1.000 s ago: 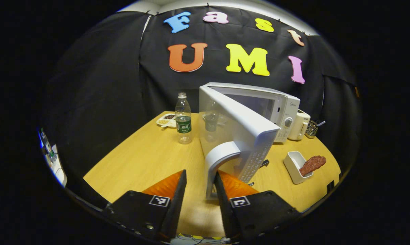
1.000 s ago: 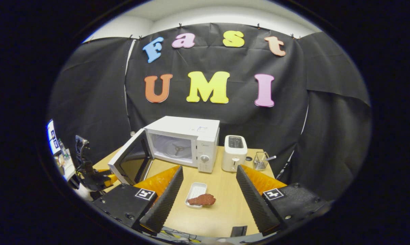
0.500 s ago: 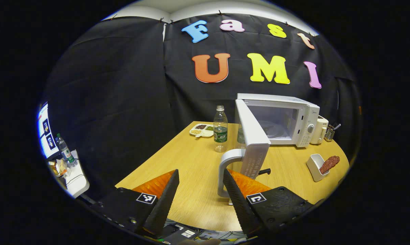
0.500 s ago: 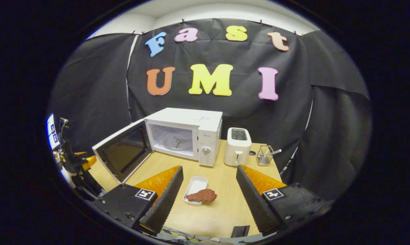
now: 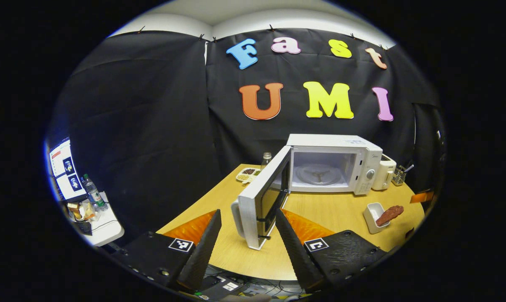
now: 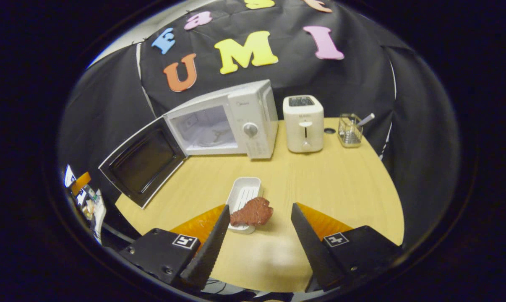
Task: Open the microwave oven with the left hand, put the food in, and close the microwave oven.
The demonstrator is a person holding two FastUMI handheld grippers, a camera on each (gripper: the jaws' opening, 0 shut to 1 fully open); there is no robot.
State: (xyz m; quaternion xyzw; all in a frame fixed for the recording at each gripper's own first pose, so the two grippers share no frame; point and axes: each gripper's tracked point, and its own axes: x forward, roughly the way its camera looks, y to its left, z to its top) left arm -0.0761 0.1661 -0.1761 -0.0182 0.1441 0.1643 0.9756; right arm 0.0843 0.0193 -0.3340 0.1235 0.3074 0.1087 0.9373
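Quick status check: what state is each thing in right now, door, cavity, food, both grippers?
White microwave oven door: swung wide open.
Microwave cavity: empty, turntable bare.
Reddish-brown piece of food: resting on the white rectangular tray's near end.
Left gripper: open, holding nothing.
Right gripper: open, above the food.

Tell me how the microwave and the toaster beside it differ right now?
The microwave is the wider box, lying lengthwise; the toaster is smaller and stands taller than it is wide. The microwave's door hangs wide open at the front, showing its empty inside; the toaster has slots on top and no door. Both are white and stand side by side at the back of the table.
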